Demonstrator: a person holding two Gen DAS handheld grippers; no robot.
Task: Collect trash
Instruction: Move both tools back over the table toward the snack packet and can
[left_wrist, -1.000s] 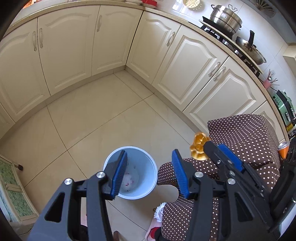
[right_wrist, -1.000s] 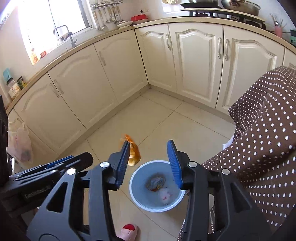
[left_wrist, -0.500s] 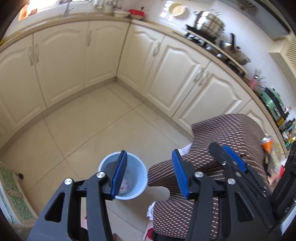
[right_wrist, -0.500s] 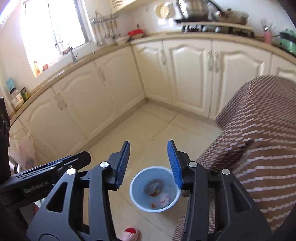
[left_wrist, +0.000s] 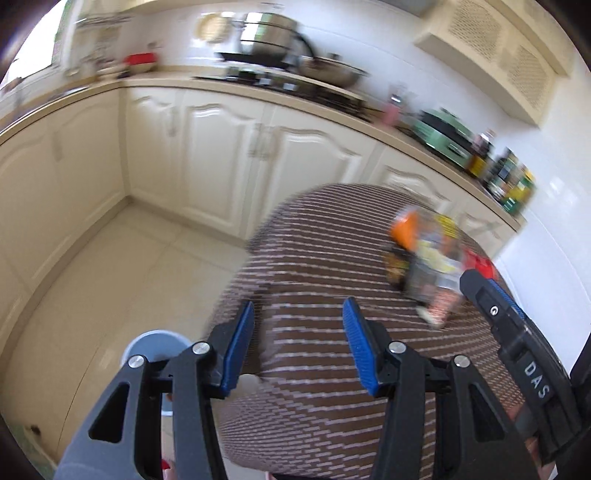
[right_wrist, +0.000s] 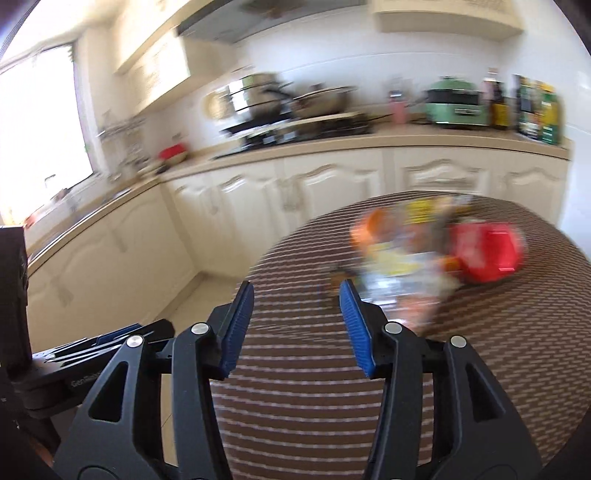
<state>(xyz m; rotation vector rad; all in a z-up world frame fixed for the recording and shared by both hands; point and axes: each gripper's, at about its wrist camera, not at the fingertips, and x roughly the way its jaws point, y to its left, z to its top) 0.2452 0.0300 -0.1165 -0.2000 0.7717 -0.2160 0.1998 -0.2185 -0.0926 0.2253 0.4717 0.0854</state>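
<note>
A blurred heap of trash wrappers (left_wrist: 428, 254) (right_wrist: 410, 251), orange, yellow and clear, lies on a round table with a brown dotted cloth (left_wrist: 332, 369) (right_wrist: 480, 369), with a red item (right_wrist: 491, 253) at its right side. My left gripper (left_wrist: 297, 343) is open and empty above the near part of the cloth. My right gripper (right_wrist: 295, 326) hovers short of the heap, jaws opening, nothing between them. The pale blue bin (left_wrist: 155, 345) stands on the floor at lower left, half hidden behind the left finger.
Cream cabinets (left_wrist: 221, 166) run along the walls under a counter with pots (right_wrist: 266, 96), a green appliance (right_wrist: 454, 101) and bottles (right_wrist: 535, 107). Tiled floor (left_wrist: 110, 288) lies left of the table. The other gripper's body (left_wrist: 517, 350) (right_wrist: 92, 362) shows at each view's edge.
Both grippers rose and swung from over the bin toward the tabletop. The orange wrapper seen above the bin a second ago is gone from between the fingers. The heap has come into view.
</note>
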